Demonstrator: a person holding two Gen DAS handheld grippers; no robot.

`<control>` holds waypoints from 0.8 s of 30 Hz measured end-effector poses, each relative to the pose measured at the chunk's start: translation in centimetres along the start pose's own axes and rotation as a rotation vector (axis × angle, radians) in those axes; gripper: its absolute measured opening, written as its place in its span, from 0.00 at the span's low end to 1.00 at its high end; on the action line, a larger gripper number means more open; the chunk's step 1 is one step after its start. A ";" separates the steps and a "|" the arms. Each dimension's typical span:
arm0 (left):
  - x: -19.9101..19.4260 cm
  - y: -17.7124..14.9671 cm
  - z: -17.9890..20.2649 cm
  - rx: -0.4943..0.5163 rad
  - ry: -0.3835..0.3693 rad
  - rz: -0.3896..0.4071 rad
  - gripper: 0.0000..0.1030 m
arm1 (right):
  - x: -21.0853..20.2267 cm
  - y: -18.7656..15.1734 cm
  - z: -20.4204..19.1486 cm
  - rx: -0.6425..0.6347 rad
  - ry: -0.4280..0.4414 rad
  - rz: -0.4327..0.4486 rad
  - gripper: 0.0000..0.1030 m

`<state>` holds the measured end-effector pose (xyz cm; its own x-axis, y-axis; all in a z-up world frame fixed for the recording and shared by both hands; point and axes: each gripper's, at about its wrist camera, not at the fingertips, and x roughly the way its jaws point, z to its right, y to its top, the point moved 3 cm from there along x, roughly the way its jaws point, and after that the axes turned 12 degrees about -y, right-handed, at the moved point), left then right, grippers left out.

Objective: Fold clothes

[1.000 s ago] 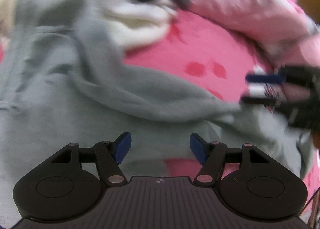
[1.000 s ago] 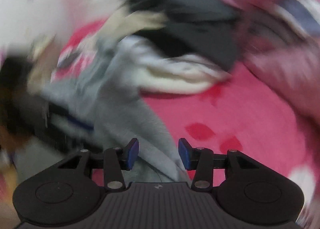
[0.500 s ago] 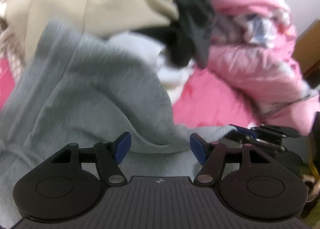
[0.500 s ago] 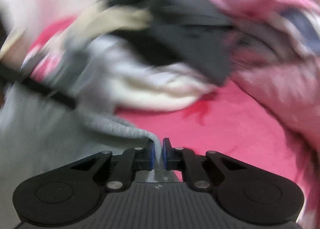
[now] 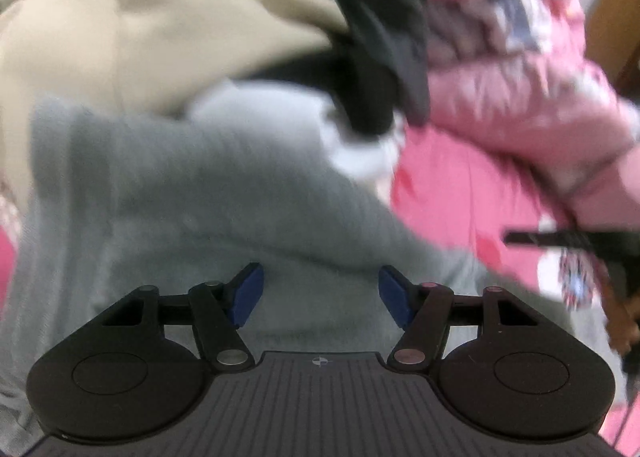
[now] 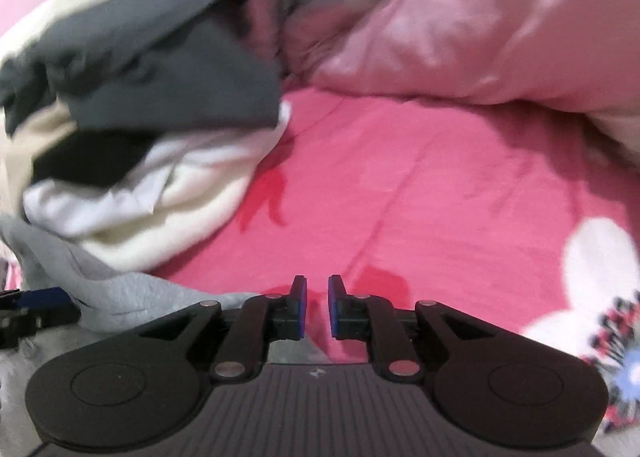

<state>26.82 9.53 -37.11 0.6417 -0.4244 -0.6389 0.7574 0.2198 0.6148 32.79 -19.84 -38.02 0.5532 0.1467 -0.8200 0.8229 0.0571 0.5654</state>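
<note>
Holding my right gripper [image 6: 317,305] low over the bed, I see its 2 blue pads standing only a narrow slit apart; the jaws have just been easing open, and through the slit I see pink sheet [image 6: 420,197], not cloth, so I judge it grips nothing at the tips. A scrap of grey shows down by the finger bases, but I cannot tell whether it is caught there. My left gripper [image 5: 321,293] is spread wide with nothing pressed between its pads, hanging just above the grey garment [image 5: 192,197], which fills the ground under and ahead of it. That garment is the piece in hand. It lies broad and bunched on my left and narrows into 1 tapering edge that runs toward my right, ending just beside the right gripper's left finger. So its long axis runs across me, left to right. The left gripper is nearer the bulk and the right is nearer the thin end. Beyond the garment sits a heap of unfolded clothes [image 6: 152,69], dark, white and beige, touching its far edge. A rumpled pink quilt [image 6: 500,29] lies behind that. To my mind the next move calls for a fresh pinch on that thin end from the right.
</note>
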 end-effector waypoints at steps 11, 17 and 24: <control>-2.0 -0.5 -1.4 -0.079 0.008 0.004 0.63 | -3.3 -4.5 -1.2 -0.018 0.088 -0.108 0.16; -3.4 -1.4 -2.5 -0.110 -0.003 -0.042 0.63 | -5.7 -7.8 1.7 0.150 0.021 -0.155 0.18; -1.5 -2.9 0.2 -0.032 -0.039 -0.153 0.63 | -11.0 -13.8 8.0 0.444 -0.156 -0.220 0.43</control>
<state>23.59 9.39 -37.86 0.5136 -0.4892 -0.7049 0.8499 0.1773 0.4962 16.38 -30.10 -37.54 0.3463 0.0273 -0.9377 0.8787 -0.3595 0.3140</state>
